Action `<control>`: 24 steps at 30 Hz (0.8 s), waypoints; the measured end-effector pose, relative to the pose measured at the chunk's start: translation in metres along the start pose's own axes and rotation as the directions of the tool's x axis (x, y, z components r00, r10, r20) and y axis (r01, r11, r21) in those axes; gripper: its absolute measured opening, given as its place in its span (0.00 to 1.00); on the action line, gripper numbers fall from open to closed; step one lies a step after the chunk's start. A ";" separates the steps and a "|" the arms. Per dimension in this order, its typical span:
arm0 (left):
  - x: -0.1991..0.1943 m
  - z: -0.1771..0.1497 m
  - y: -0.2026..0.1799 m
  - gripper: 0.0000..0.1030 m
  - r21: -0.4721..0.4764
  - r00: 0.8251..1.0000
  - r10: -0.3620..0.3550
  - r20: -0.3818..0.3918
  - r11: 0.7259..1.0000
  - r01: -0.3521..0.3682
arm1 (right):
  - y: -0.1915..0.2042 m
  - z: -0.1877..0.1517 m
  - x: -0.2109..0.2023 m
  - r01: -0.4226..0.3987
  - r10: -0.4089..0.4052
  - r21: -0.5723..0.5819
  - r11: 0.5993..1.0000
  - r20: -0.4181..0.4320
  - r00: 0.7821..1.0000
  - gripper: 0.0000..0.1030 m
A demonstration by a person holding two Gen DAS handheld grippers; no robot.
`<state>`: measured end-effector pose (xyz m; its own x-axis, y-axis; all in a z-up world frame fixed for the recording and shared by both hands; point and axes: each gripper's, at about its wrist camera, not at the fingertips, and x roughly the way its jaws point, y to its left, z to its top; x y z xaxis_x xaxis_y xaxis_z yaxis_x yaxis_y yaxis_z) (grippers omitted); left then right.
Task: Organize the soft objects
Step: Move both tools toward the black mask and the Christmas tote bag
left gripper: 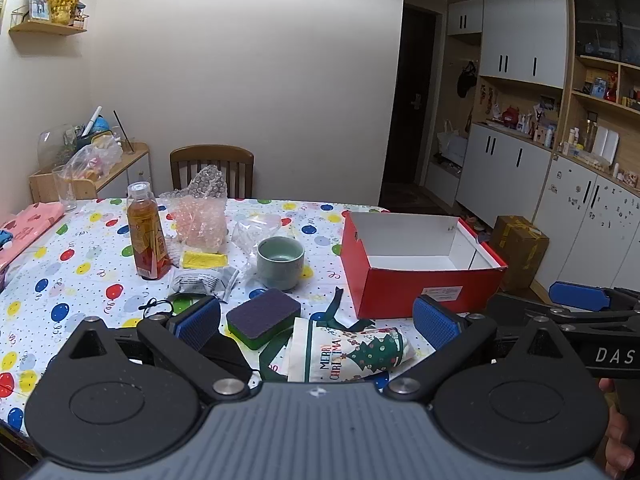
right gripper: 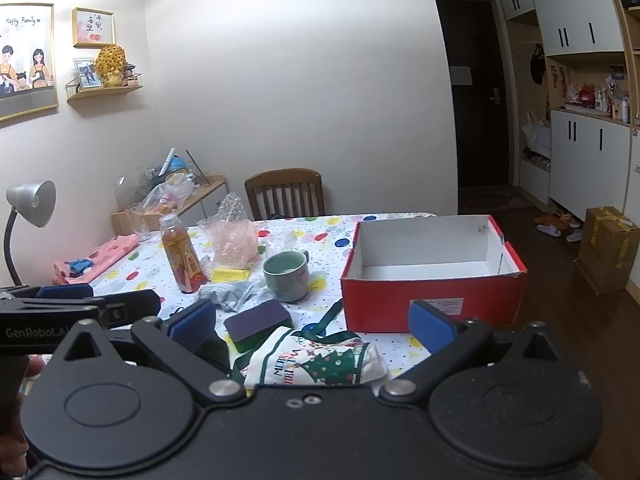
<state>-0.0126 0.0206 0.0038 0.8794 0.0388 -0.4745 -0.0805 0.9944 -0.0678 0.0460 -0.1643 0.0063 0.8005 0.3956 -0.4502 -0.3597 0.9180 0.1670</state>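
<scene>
A white "Merry Christmas" cloth bag with green ribbon lies at the table's near edge; it also shows in the right wrist view. Behind it lies a purple-and-green sponge. An open red box with a white, empty inside stands on the right. My left gripper is open and empty above the bag. My right gripper is open and empty above the same bag. A yellow cloth, crumpled grey wrapper and bubble wrap bag lie further back.
A juice bottle and a green mug stand mid-table on the balloon tablecloth. A pink cloth lies at the far left. A wooden chair stands behind the table. A cardboard box sits on the floor at right.
</scene>
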 end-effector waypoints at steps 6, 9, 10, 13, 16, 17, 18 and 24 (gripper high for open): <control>0.001 0.002 0.003 1.00 -0.003 1.000 0.006 0.003 1.000 -0.006 | 0.005 0.002 0.003 -0.019 0.019 -0.003 1.000 0.002 1.000 0.99; 0.002 0.002 0.005 1.00 -0.004 1.000 0.006 0.003 1.000 -0.006 | 0.007 0.003 0.005 -0.025 0.025 -0.006 1.000 0.004 1.000 0.99; 0.002 0.002 0.005 1.00 -0.004 1.000 0.005 0.003 1.000 -0.005 | 0.007 0.004 0.006 -0.031 0.031 -0.005 1.000 0.006 1.000 0.99; 0.002 0.003 0.007 1.00 -0.004 1.000 -0.001 0.002 1.000 0.001 | 0.009 0.004 0.007 -0.043 0.043 -0.007 0.999 0.010 0.999 0.99; 0.004 0.004 0.011 1.00 -0.005 1.000 -0.009 0.003 1.000 0.009 | 0.011 0.005 0.010 -0.048 0.048 -0.006 0.999 0.005 0.999 0.99; 0.004 0.004 0.012 1.00 -0.006 1.000 -0.013 0.002 1.000 0.013 | 0.012 0.005 0.011 -0.049 0.049 -0.006 0.999 0.003 0.999 0.99; 0.005 0.004 0.013 1.00 -0.007 1.000 -0.016 0.000 1.000 0.016 | 0.012 0.005 0.012 -0.051 0.051 -0.006 0.999 0.002 0.999 0.99; 0.017 0.006 0.020 1.00 -0.019 0.999 -0.026 -0.022 0.999 0.026 | 0.017 0.005 0.020 -0.051 0.051 -0.015 0.999 -0.015 0.999 0.99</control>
<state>0.0034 0.0422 0.0002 0.8708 0.0106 -0.4915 -0.0669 0.9930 -0.0970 0.0588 -0.1406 0.0046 0.7739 0.4411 -0.4545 -0.4072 0.8961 0.1764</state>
